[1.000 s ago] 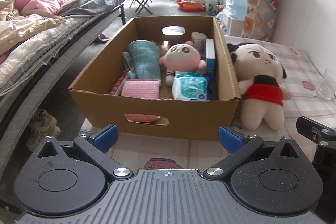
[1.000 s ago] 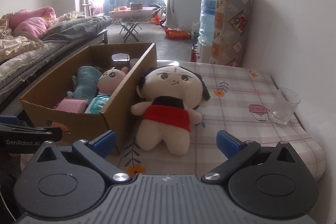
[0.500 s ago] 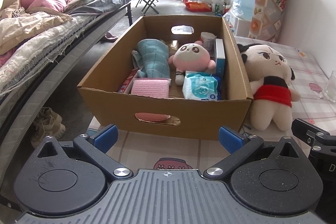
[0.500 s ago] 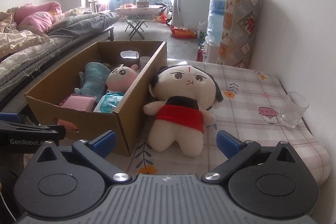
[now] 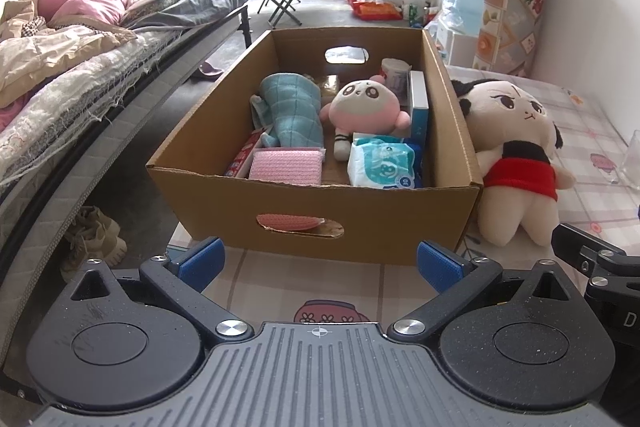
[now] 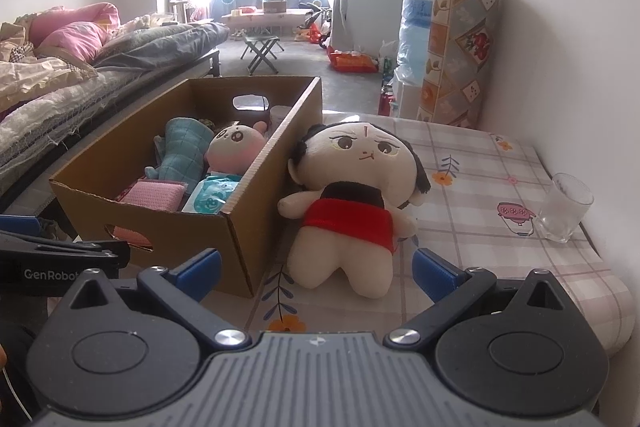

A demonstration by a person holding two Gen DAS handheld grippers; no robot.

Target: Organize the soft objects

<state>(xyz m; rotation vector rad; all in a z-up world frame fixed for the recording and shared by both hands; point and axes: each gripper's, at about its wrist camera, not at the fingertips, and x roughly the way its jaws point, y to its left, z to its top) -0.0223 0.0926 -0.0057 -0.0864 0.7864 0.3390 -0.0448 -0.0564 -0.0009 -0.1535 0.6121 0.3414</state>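
Plush doll (image 6: 352,203) light, soft, squashy, not fragile; best pinched at red-clad torso. Leaning against cardboard box (image 6: 256,211) outer right wall, on table (image 6: 500,187). Just ahead of right gripper (image 6: 316,269), spread wide, empty. Left gripper (image 5: 320,261) likewise agape, facing box front.

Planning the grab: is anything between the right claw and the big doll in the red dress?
Nothing visible. The right claw is open with only bare tablecloth before the doll, which leans against the cardboard box; the glass stands off to the right.
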